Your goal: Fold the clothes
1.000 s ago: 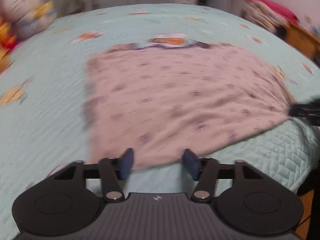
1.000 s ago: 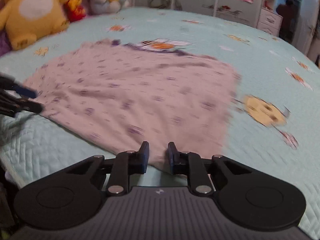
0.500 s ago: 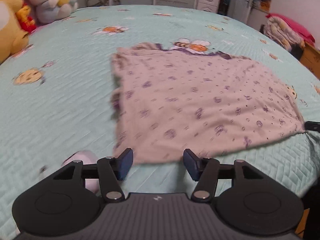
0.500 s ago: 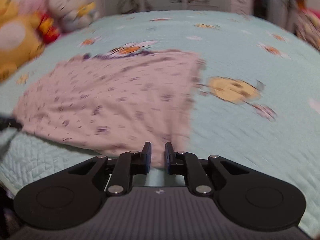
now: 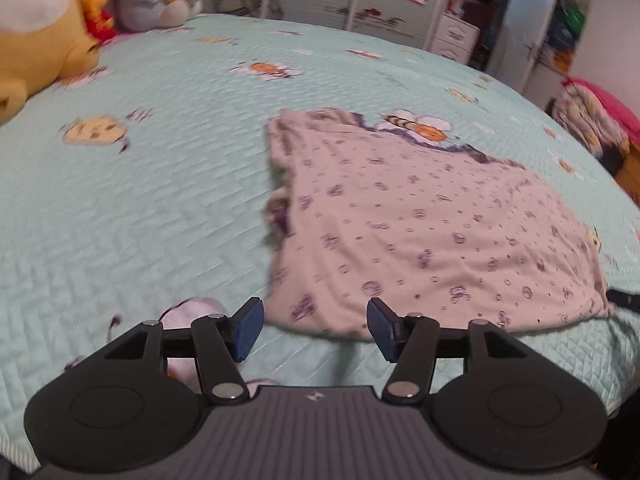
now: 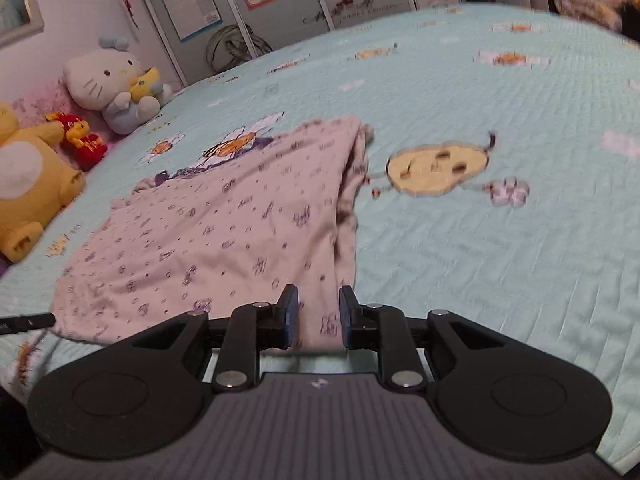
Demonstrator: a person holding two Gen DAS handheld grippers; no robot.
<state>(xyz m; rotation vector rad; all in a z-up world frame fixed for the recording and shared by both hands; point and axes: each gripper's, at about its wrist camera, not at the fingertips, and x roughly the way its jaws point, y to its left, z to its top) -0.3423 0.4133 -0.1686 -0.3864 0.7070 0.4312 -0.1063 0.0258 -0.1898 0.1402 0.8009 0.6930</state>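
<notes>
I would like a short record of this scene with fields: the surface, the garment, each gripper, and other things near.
surface: bed with light green quilted cover
garment: pink patterned garment, spread flat on the cover
left gripper: open, at the garment's near edge, nothing between the pads
right gripper: jaws opening, near hem of the garment between them
nearby: yellow plush and white cat plush at the bed's far side

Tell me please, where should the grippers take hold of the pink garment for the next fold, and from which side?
Probably by the two near hem corners of the pink garment, approached from the bed's near edge. It lies flat on the quilt, and that hem is already just ahead of the open left gripper and the opening right gripper, which has cloth between its fingers.
</notes>
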